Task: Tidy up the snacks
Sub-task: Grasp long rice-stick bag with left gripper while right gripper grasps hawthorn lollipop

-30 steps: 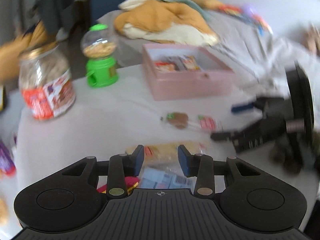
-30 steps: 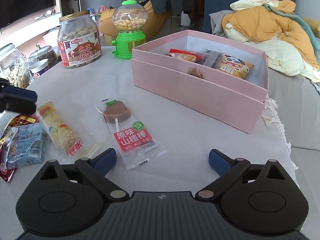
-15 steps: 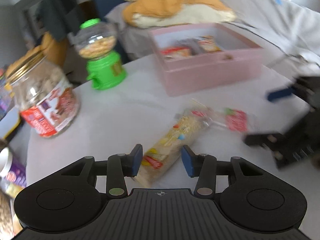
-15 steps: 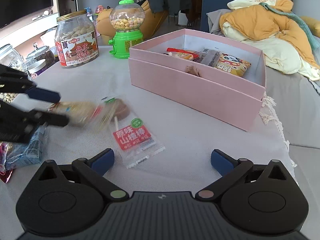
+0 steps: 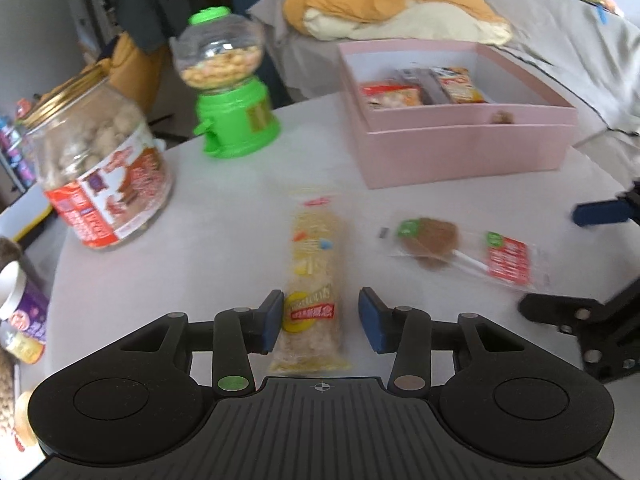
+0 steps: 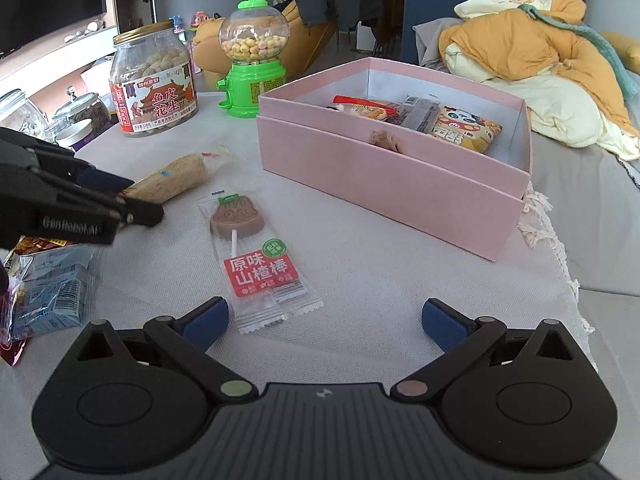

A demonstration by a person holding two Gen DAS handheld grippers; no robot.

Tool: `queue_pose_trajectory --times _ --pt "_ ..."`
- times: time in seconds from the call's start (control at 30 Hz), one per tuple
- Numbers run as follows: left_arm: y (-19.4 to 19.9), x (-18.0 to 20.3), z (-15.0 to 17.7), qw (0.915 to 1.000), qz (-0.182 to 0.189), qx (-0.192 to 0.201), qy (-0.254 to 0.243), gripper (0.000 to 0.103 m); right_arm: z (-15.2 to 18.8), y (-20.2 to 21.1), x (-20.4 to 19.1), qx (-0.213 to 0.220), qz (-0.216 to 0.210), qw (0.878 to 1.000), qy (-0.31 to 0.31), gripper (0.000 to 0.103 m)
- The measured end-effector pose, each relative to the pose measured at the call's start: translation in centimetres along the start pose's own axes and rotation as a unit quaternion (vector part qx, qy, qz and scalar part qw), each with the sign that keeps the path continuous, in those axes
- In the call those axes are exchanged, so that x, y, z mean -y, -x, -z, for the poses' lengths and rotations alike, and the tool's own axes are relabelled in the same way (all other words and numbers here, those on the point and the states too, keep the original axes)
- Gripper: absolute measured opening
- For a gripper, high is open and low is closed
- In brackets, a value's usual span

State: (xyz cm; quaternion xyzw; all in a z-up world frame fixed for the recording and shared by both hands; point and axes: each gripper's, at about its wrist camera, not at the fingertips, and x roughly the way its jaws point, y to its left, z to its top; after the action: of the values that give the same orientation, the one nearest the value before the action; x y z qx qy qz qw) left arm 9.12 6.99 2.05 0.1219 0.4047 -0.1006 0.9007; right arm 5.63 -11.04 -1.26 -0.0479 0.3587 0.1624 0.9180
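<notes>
Yellow cracker pack [image 5: 313, 276]: has swung round on the desk [image 5: 224, 236], now end-on between the left tool [image 5: 320, 322] pads, unpinched.
Left tool: just narrowed slightly, ready to clamp.
Right tool [image 6: 325, 318]: wide, empty.
Pink box [image 5: 460, 152]: destination, well apart.

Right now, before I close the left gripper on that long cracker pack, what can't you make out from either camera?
- Cracker pack: left view, its near end is hidden by the left gripper body; whether the pads touch it is unclear.
- Pink box: right view, the front wall hides part of the floor.
- Blue packets: right view, cut by the left edge and the left gripper.
</notes>
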Motion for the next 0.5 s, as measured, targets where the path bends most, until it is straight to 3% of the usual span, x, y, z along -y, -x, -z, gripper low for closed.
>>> queue_pose_trajectory --times 0.2,0.5 --pt "-0.2 0.2 -0.2 0.9994 0.032 -0.007 -0.007 0.046 0.0 0.0 0.0 0.0 0.0 1.0 0.0 0.103" --pt "-1.2 -1.5 -0.7 0.9972 0.059 -0.004 0.045 0.046 0.0 0.0 0.1 0.0 -0.001 1.0 0.0 0.103"
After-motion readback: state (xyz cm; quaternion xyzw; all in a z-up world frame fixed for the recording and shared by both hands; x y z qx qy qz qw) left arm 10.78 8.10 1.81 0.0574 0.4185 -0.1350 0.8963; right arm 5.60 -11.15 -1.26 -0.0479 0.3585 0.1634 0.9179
